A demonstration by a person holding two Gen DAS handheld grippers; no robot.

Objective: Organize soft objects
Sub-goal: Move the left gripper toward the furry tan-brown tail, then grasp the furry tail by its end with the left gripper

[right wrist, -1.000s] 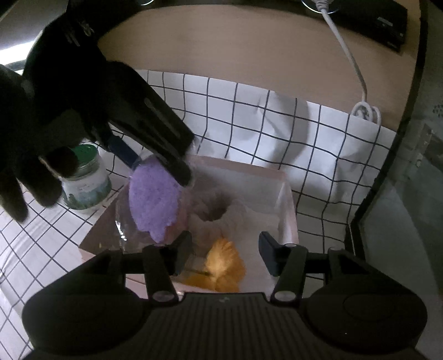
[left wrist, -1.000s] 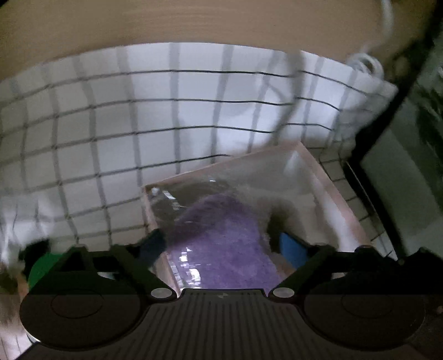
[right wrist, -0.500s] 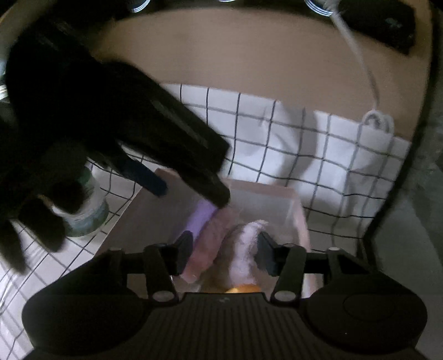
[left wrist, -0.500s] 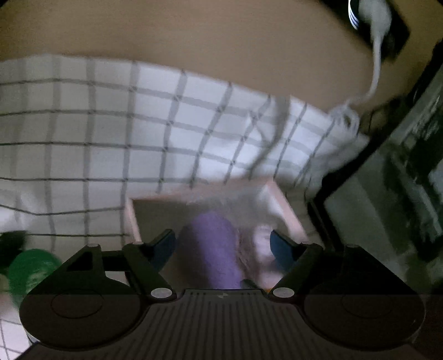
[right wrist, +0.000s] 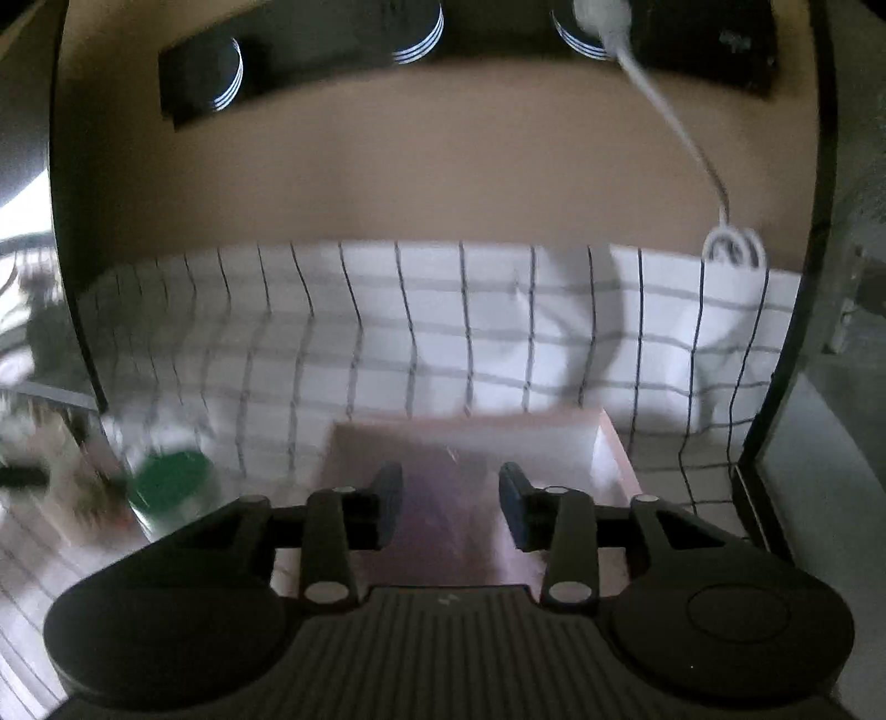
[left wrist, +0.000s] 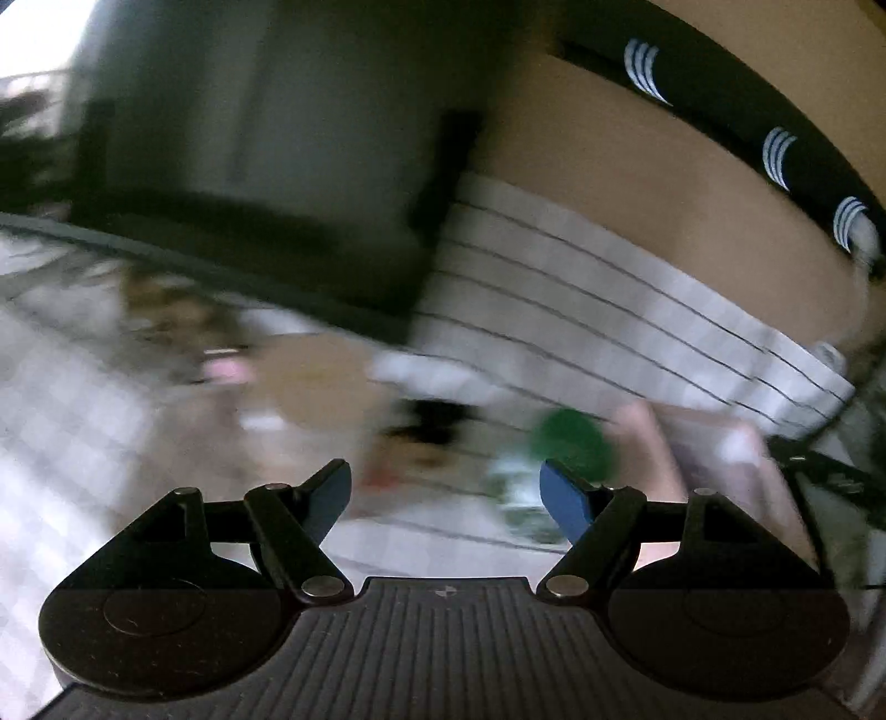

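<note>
Both the left gripper (left wrist: 446,493) and right gripper (right wrist: 449,507) hang wide and empty, the pink box (right wrist: 612,459) seemingly part filled, sorting likely unfinished.

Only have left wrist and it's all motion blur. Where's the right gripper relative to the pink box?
Observer: The right gripper points into the pink box, jaws open.
Operator: Anything in the jaws?
Observer: Nothing looks clamped. A blurred purple shape lies in the box below the gap, too smeared to identify.
Operator: Cable near it?
Observer: The white cable drops from the power strip to a coil at the far right edge of the checked cloth, apart from the box.
</note>
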